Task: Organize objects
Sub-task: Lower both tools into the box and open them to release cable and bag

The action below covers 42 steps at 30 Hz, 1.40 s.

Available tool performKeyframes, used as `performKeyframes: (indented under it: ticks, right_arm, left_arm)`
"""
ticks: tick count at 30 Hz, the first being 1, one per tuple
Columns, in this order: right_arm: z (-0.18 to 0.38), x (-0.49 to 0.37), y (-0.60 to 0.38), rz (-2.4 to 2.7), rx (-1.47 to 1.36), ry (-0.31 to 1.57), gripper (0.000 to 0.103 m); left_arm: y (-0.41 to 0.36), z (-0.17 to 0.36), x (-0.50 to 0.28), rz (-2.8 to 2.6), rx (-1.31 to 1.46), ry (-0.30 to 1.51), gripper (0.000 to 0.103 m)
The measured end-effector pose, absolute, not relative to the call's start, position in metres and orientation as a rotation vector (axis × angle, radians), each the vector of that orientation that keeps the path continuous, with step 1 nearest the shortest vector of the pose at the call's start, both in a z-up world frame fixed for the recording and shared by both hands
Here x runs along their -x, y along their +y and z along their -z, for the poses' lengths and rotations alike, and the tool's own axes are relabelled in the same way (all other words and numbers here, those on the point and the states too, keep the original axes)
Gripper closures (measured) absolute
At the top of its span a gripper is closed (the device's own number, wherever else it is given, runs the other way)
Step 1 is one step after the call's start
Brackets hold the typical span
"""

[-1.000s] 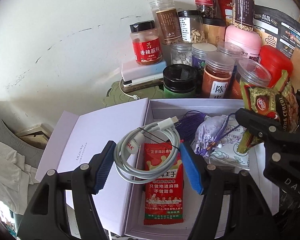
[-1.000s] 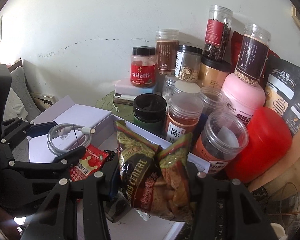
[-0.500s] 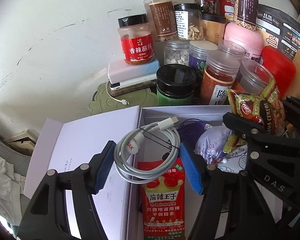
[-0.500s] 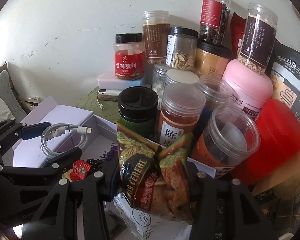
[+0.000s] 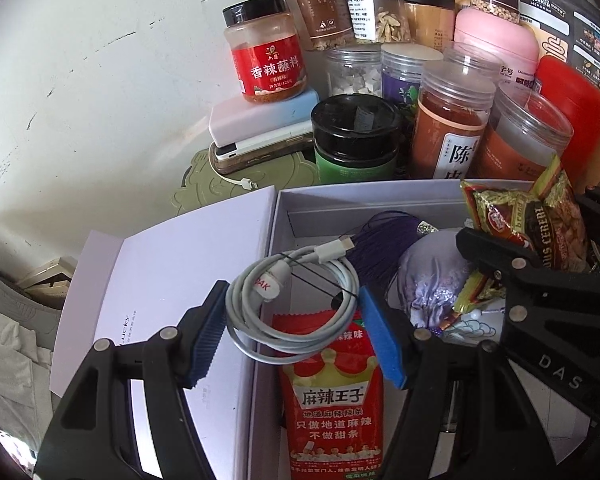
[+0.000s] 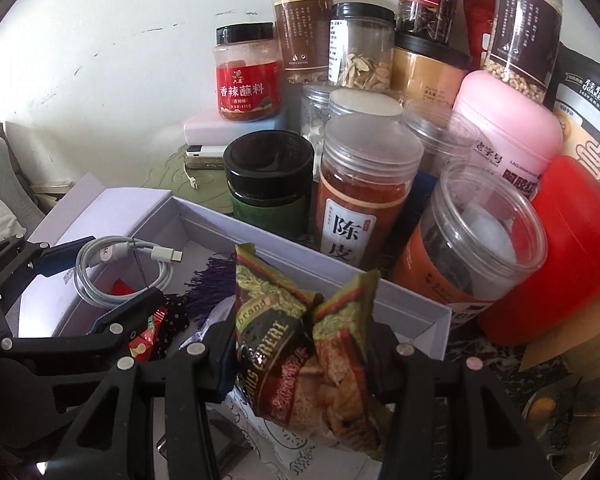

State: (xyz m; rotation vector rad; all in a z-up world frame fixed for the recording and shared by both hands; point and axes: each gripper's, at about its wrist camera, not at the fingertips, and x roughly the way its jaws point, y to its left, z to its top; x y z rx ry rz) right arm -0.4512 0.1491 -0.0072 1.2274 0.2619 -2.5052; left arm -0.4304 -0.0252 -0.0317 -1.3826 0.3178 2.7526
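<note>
Now, lid (image 5: 172, 280): lying flat left of the box, no longer under the cable.
Left claw (image 5: 292, 330): clenched on the coiled white cable (image 5: 296, 300), carried rightward over the box (image 5: 364, 196) since a second ago, above the red snack packet (image 5: 332, 392).
Right claw (image 6: 304, 354): grasping the cereal packet (image 6: 300, 344), pushed further in over the box's right end.
Meaning: both items probably close to release inside.

"麻辣王子" on red snack packet (image 5: 336, 396), "香辣蘸料" on spice jar (image 5: 267, 60).
</note>
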Motion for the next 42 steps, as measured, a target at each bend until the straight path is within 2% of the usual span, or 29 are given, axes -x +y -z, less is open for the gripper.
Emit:
performKeyframes:
  ticks: [12, 17, 22, 28, 42]
  right_arm:
    - [0.007, 0.449, 0.149, 2.491, -1.257, 0.275, 0.052]
    - [0.011, 0.449, 0.152, 2.503, -1.28, 0.268, 0.041]
    - [0.013, 0.447, 0.152, 2.503, -1.299, 0.267, 0.038]
    - [0.01, 0.445, 0.152, 2.534, -1.316, 0.316, 0.027]
    - [-0.013, 0.43, 0.159, 2.533, -1.292, 0.334, 0.025]
  left_arm:
    - [-0.029, 0.03, 0.423, -2.779, 1.383, 0.273, 0.039]
    - [-0.036, 0.031, 0.417, -2.788, 1.369, 0.238, 0.039]
    - [-0.04, 0.03, 0.415, -2.781, 1.376, 0.219, 0.038]
    - [-0.045, 0.031, 0.415, -2.779, 1.437, 0.185, 0.032]
    - [-0.043, 0.005, 0.398, -2.803, 1.421, 0.182, 0.029]
